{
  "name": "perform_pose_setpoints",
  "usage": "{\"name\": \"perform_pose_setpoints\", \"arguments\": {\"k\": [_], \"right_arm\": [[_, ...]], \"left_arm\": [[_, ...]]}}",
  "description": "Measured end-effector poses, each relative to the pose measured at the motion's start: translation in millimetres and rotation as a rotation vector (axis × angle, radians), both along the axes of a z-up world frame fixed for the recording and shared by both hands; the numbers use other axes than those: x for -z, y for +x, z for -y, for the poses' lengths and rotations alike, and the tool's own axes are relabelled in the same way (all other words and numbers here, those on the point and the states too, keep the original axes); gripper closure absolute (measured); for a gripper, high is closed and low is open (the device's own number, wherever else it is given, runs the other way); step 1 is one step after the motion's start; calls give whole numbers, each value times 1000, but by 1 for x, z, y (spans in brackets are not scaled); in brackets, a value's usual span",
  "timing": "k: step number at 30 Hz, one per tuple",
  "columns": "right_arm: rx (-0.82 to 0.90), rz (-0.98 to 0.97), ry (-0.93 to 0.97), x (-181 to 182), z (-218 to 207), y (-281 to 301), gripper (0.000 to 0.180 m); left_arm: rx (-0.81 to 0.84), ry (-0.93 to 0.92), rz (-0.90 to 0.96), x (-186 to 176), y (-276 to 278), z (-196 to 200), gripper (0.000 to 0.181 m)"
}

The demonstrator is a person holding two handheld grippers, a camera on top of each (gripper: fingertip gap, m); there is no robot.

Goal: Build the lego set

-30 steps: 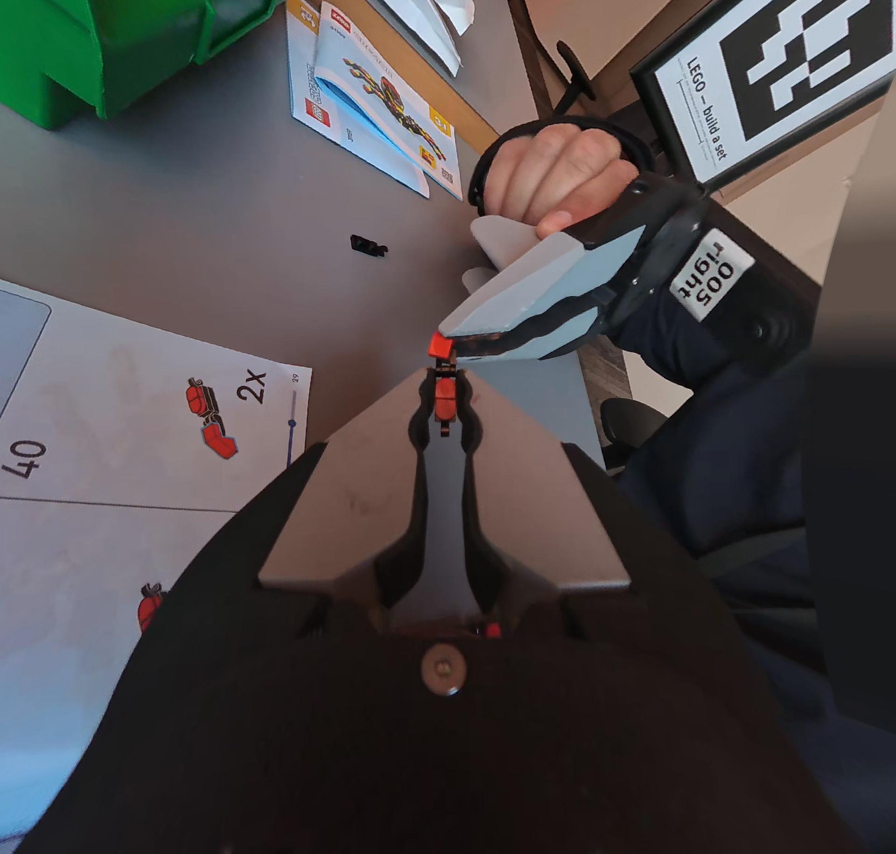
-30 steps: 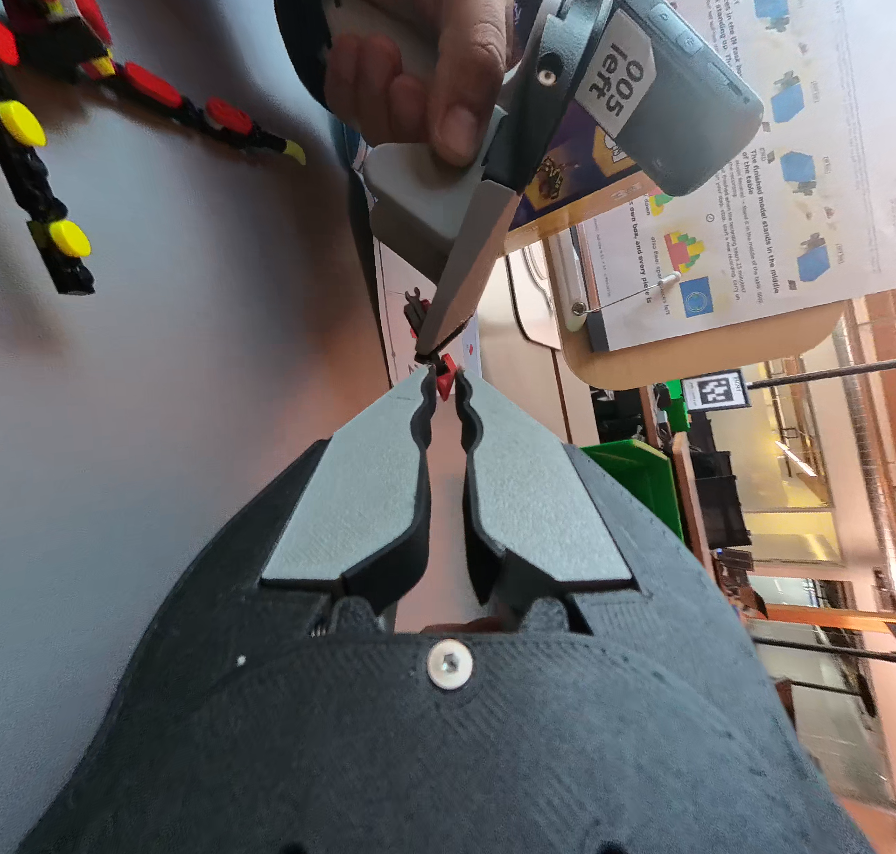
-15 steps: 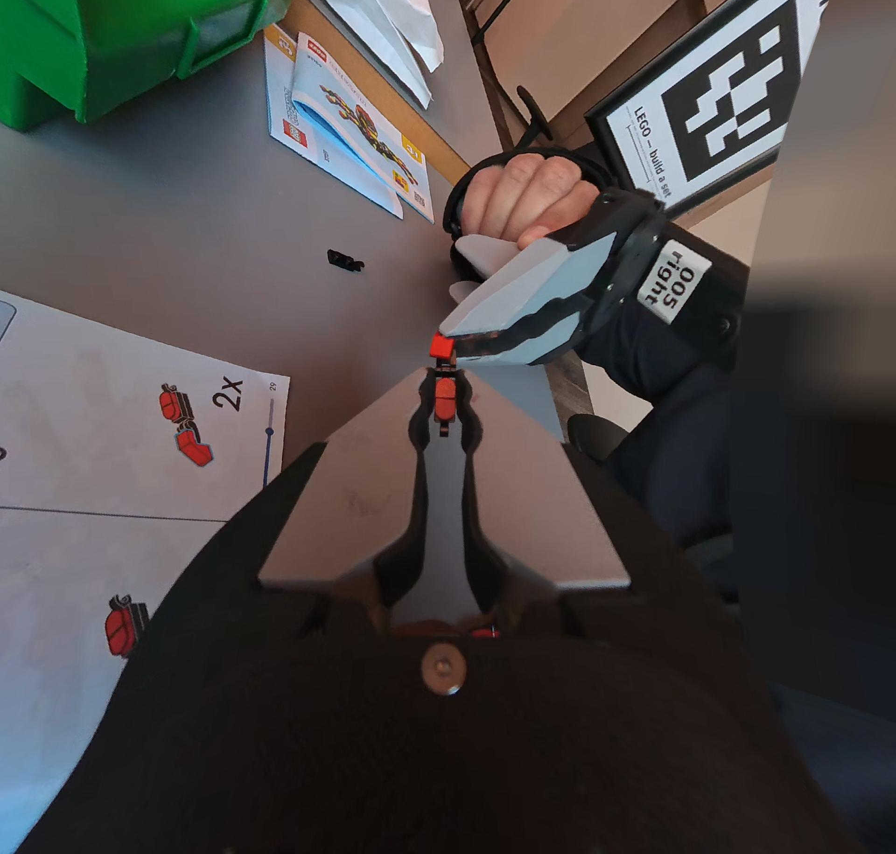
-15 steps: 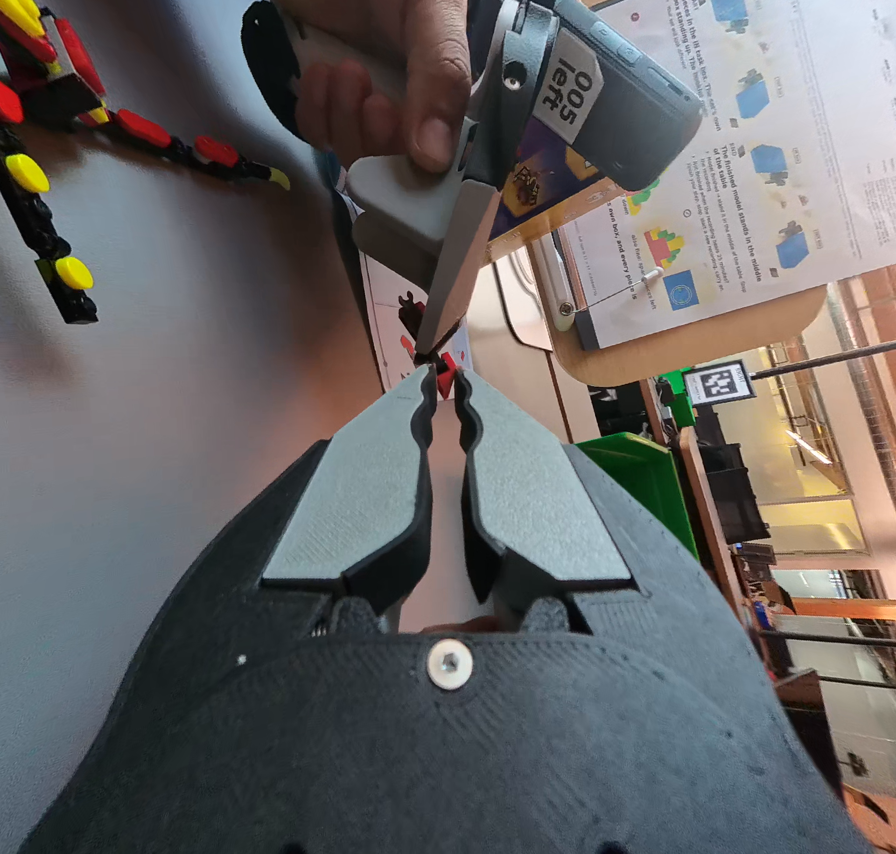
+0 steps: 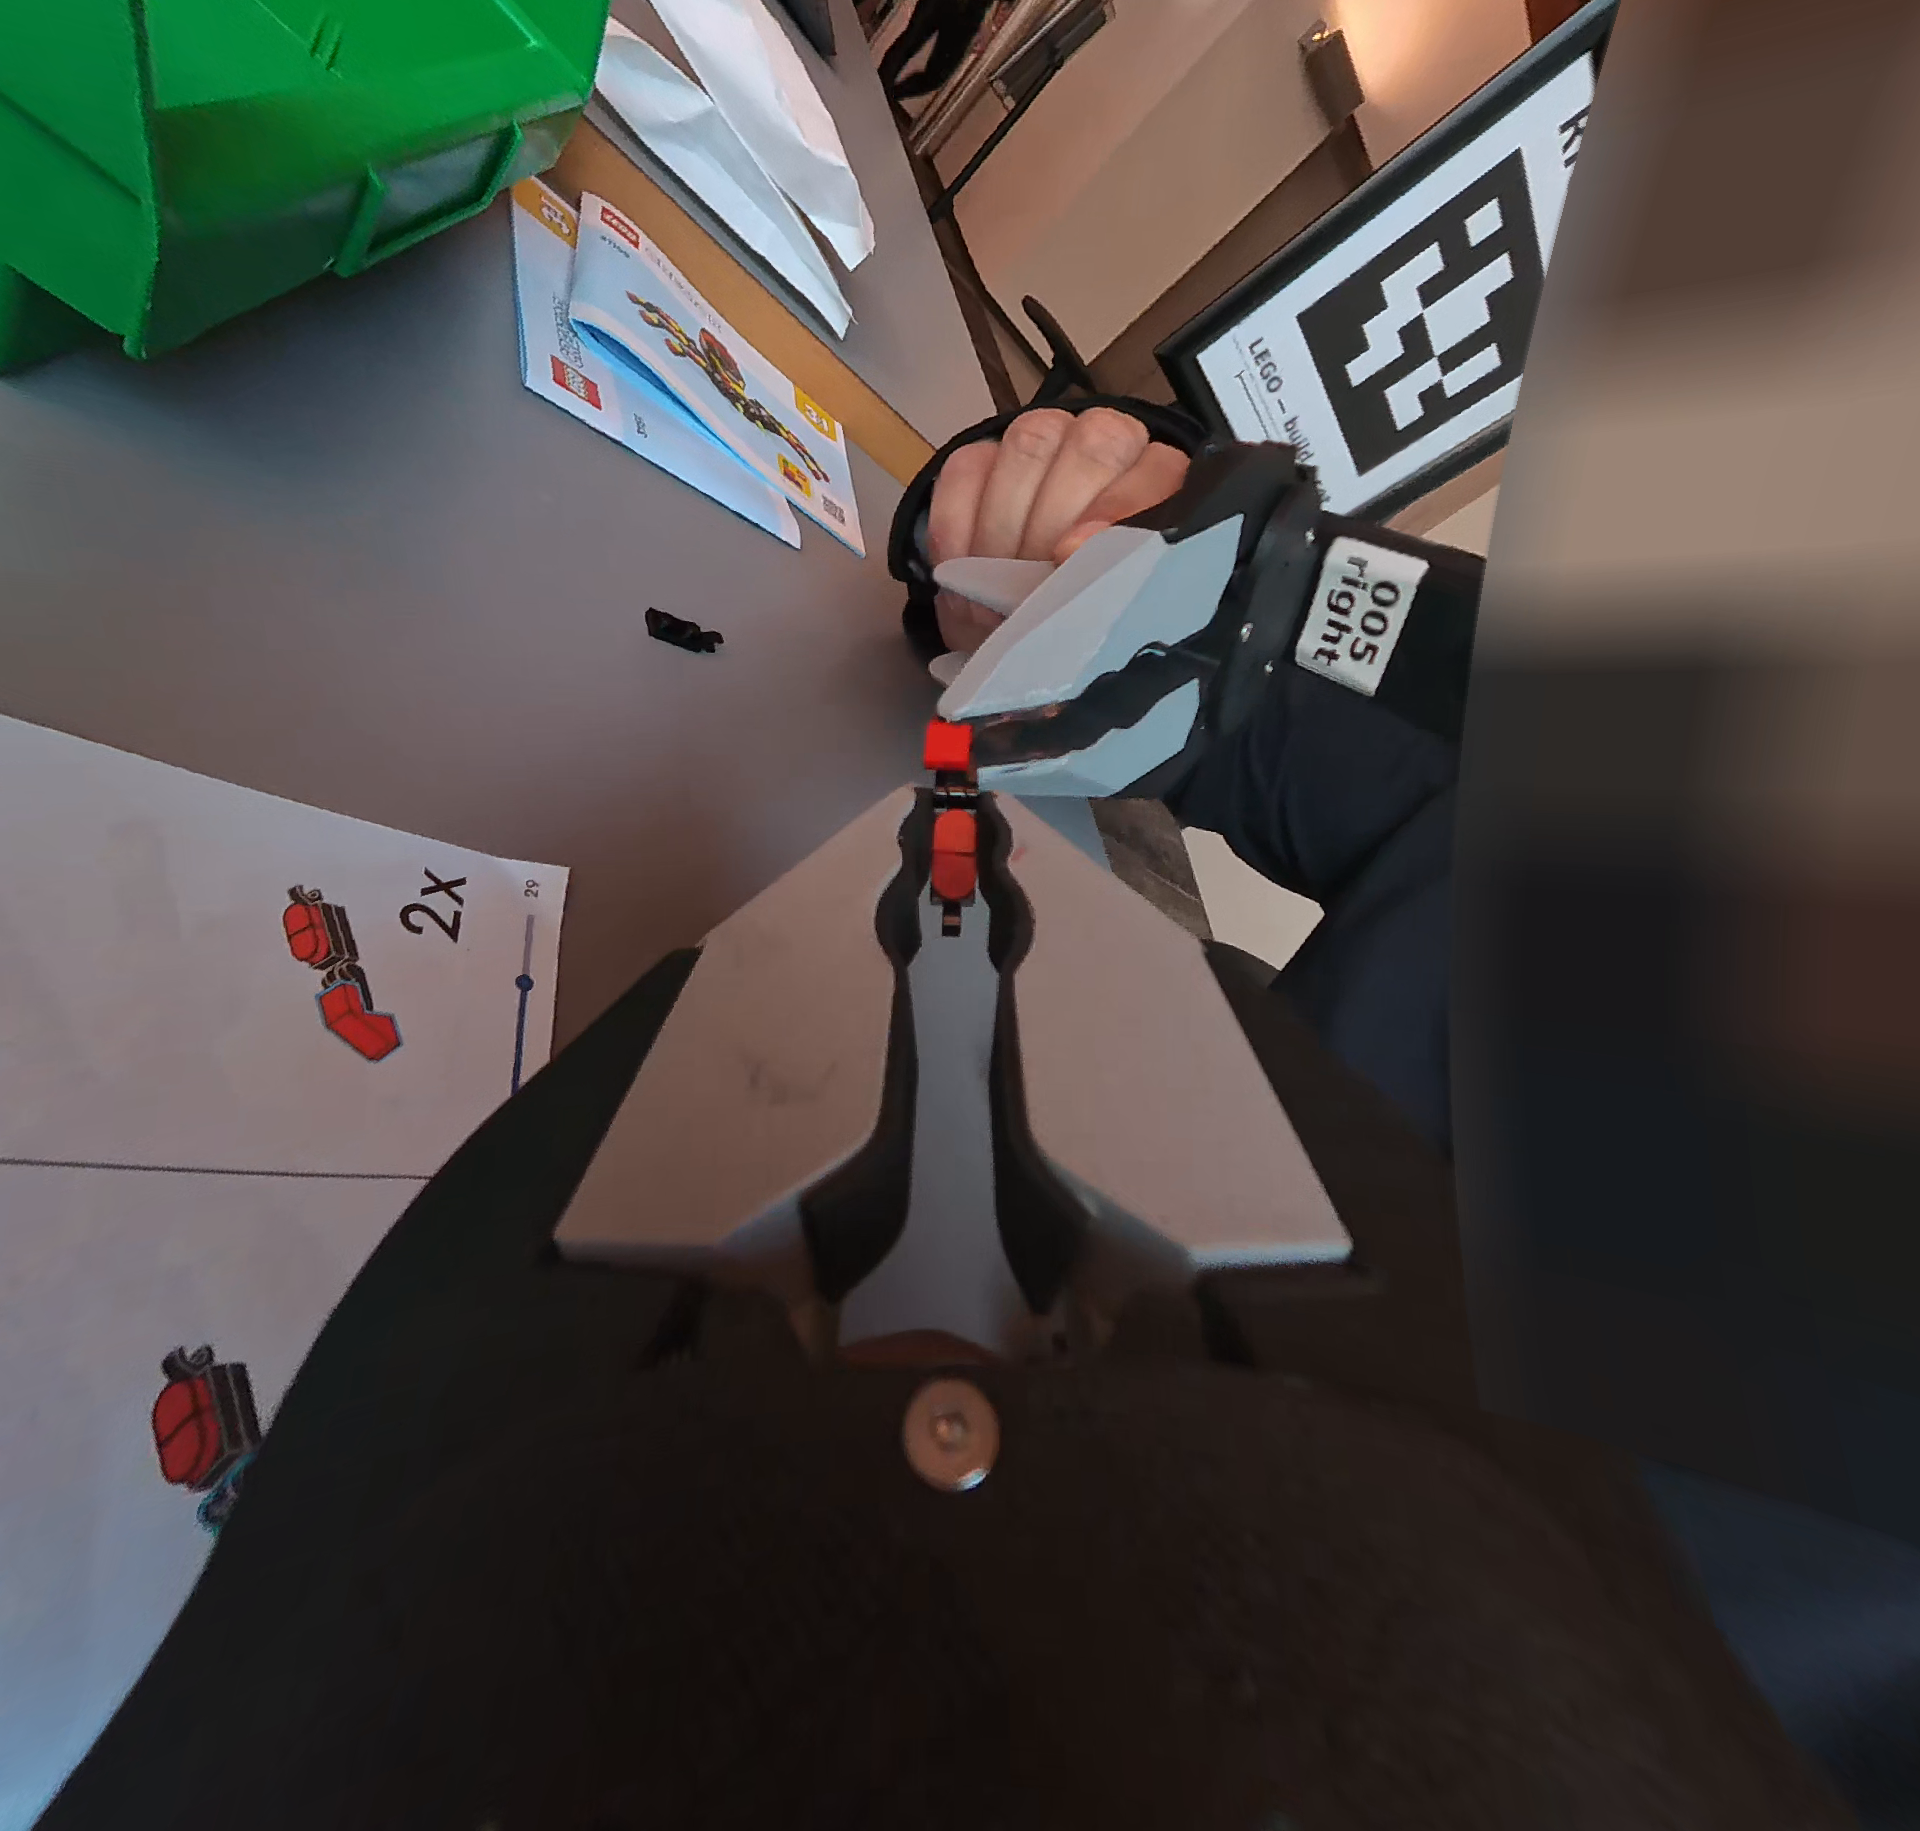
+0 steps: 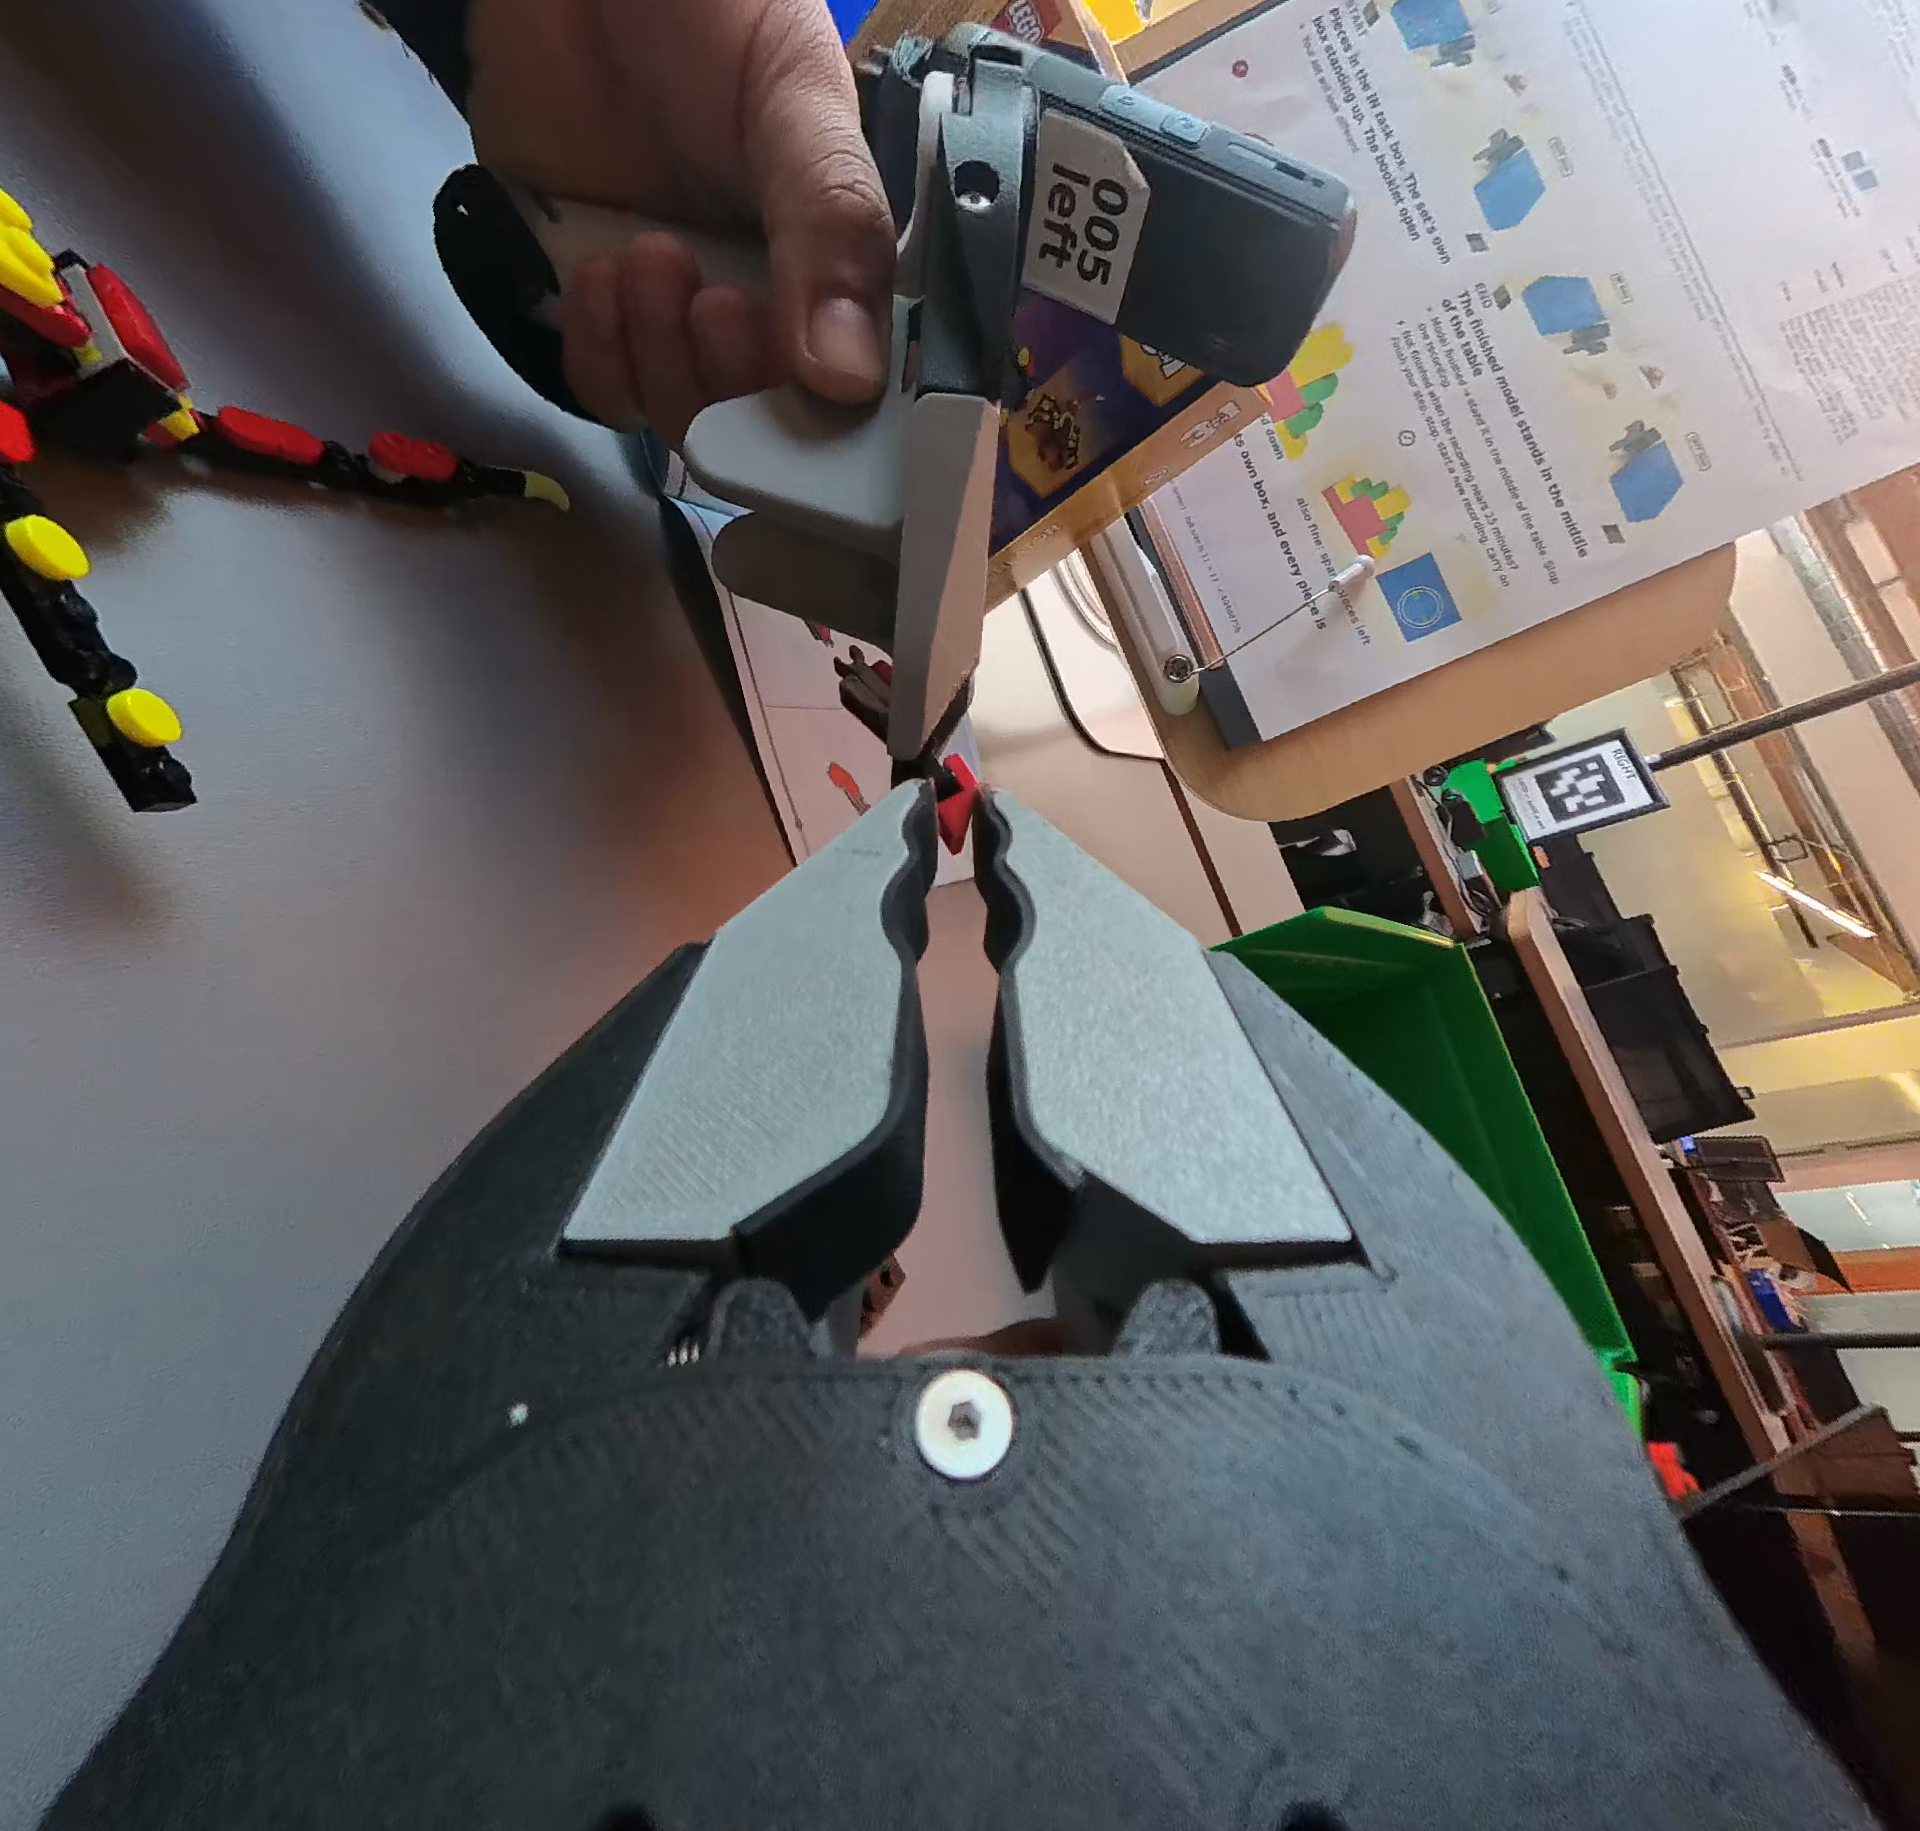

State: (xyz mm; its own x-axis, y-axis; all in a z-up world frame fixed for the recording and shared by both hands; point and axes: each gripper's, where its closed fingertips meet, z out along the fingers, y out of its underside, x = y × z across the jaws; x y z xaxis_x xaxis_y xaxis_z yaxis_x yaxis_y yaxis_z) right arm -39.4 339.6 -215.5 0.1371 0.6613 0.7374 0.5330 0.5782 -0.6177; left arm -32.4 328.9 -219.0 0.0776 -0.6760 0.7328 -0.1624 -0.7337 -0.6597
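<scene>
While the two tools meet tip to tip above the counter (image 5: 343, 576), the left tongs (image 5: 953, 851) are clamped on a red piece (image 5: 953, 854) with a black clip at its front end, and the right tongs (image 6: 951, 813) pinch a second red piece (image 6: 954, 802), a small square block (image 5: 948, 745) as the left view shows it. The block sits right against that black clip, touching it. A hand (image 5: 1039, 493) grips the right tool; another hand (image 6: 686, 150) grips the left one. Out on the counter, a lone black part (image 5: 681, 630) lies apart from everything, booklets (image 5: 675, 379) lie beyond it, and an open instruction sheet (image 5: 208, 1002) is spread near the left tongs. A green bin (image 5: 260, 119) stands at the far side. In the right view, the half-built model (image 6: 94, 399), black with red and yellow pieces, sprawls well away from the tongs, and a printed poster (image 6: 1507, 275) stands behind.
</scene>
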Motion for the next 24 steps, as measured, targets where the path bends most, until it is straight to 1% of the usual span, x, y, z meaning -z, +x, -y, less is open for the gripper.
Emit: {"name": "perform_pose_setpoints", "arguments": {"k": [8,14,21,24], "right_arm": [[-24,-28,-28,-6,3,2,176],[-27,20,29,-3,5,2,177],[-44,38,24,-3,8,4,176],[-89,58,-3,0,11,4,176]], "left_arm": [[7,-9,22,-5,1,3,175],[25,-19,10,-2,2,5,175],[33,-26,9,-3,3,8,175],[52,-34,-13,1,5,12,175]]}}
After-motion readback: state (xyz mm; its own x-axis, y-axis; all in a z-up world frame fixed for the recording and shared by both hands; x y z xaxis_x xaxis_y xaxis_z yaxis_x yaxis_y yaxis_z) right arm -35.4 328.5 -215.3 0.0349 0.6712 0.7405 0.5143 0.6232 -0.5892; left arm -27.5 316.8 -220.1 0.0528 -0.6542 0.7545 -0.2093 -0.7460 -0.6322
